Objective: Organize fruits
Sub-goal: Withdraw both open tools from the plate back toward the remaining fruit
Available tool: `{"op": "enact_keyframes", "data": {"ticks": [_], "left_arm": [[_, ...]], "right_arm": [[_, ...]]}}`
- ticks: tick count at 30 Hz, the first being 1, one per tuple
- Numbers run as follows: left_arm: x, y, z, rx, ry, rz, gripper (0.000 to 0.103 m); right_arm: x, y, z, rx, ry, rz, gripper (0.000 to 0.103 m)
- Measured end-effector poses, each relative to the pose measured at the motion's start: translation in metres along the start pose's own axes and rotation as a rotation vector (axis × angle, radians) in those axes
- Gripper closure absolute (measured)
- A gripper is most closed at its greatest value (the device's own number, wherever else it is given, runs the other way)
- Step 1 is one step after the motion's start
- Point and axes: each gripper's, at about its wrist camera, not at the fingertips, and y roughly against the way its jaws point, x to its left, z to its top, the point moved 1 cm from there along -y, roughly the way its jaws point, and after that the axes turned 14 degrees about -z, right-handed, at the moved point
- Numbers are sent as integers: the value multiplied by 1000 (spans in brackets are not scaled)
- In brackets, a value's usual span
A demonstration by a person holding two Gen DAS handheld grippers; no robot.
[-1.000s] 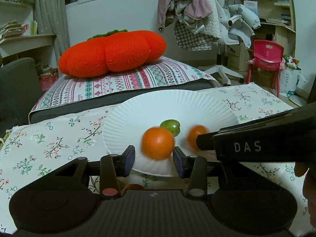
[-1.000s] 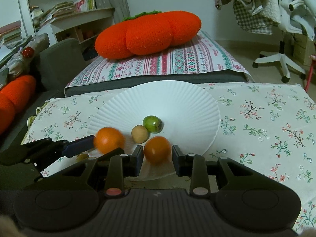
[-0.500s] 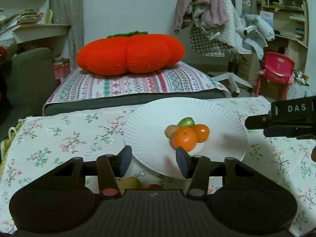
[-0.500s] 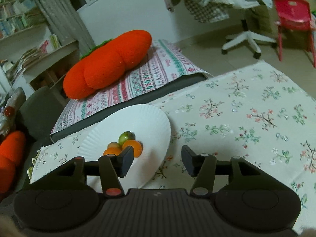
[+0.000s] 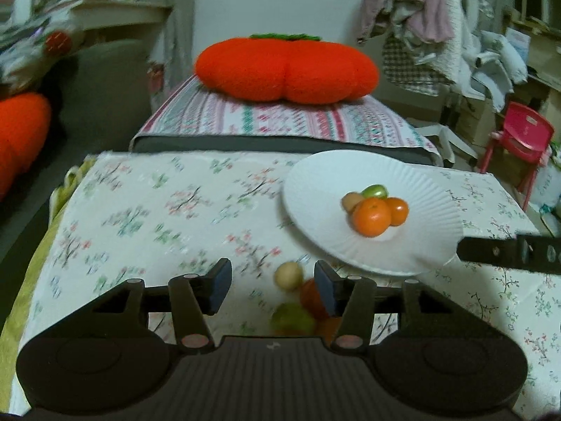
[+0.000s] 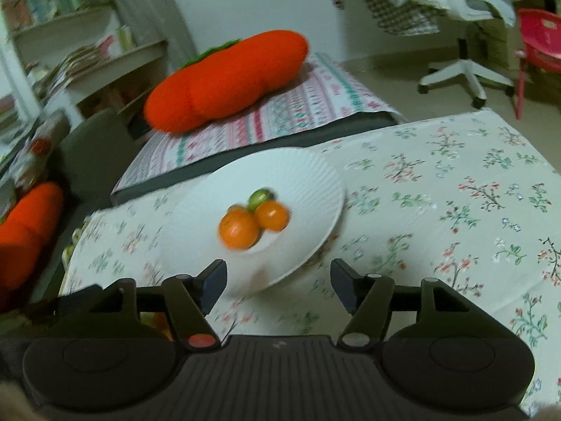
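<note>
A white paper plate (image 5: 315, 189) (image 6: 301, 175) on the flowered tablecloth holds an orange (image 5: 371, 216) (image 6: 239, 228), a smaller orange fruit (image 5: 398, 210) (image 6: 272, 214), a green fruit (image 5: 375, 191) (image 6: 260, 195) and a tan fruit (image 5: 350, 200). My left gripper (image 5: 272, 286) is open and empty, low over the cloth in front of the plate. Loose fruits lie on the cloth by its right finger: a pale round one (image 5: 288, 275), a red one (image 5: 310, 298) and a green one (image 5: 292, 319). My right gripper (image 6: 278, 286) is open and empty at the plate's near rim.
A big orange pumpkin cushion (image 5: 285, 66) (image 6: 224, 84) lies on a striped mattress behind the table. A red child's chair (image 5: 522, 137) and an office chair base (image 6: 466, 73) stand to the right. A grey sofa with another orange cushion (image 5: 17, 133) is on the left.
Both grippers have let go of their oranges, opened and drawn back from the plate. The left view has swung left and down, and loose fruits on the cloth now show by its fingers.
</note>
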Motion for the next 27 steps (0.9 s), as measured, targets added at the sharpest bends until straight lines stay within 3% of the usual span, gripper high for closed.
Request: {"op": "enact_keyframes", "data": {"ticks": [10, 15, 21, 27], "left_arm": [[21, 31, -25, 32, 125, -19, 67], [27, 38, -35, 45, 189, -46, 66], [19, 35, -36, 42, 163, -59, 63], [11, 26, -37, 49, 125, -70, 58]], "right_arm": [[20, 27, -31, 40, 76, 57, 36], [30, 34, -45, 70, 161, 139, 36], [56, 35, -60, 60, 339, 164, 41], [62, 33, -66, 65, 382, 154, 42]]}}
